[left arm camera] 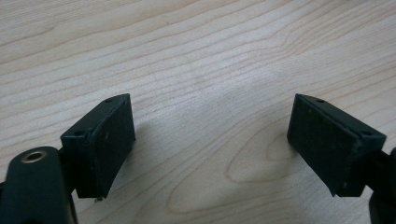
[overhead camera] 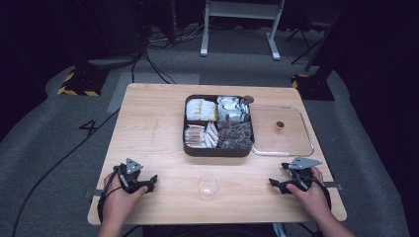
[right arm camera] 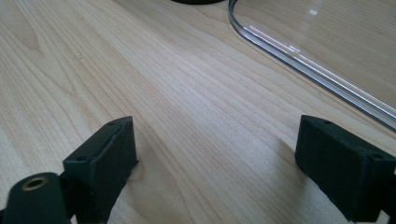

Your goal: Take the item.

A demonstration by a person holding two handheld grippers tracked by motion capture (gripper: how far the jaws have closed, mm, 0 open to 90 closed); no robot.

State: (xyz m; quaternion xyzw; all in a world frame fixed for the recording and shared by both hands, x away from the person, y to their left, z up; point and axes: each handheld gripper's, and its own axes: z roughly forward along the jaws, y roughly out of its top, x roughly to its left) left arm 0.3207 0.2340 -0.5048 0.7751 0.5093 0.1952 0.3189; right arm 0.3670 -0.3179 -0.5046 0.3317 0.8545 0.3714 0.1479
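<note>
While both tools rest low on the table (overhead camera: 148,128), nothing looks started yet. Left gripper (overhead camera: 152,181) and right gripper (overhead camera: 274,184) each lie near the front edge, jaws spread wide with only bare wood between them, seen plainly in both gripper views (left arm camera: 210,140) (right arm camera: 215,168).

Clear plastic cup (overhead camera: 208,186) stands upright and empty between the two tools, apart from both, a bit nearer the left one. Ahead of it sits the dark compartment box (overhead camera: 217,150), packets sorted in four sections, untouched. Clear lid (overhead camera: 282,129) lies just ahead of the right tool, beside the box, carrying a small brown knob.

Forearms level, hands gripping from behind, jaws pointing inward toward the cup. Likely a first reach is due.
</note>
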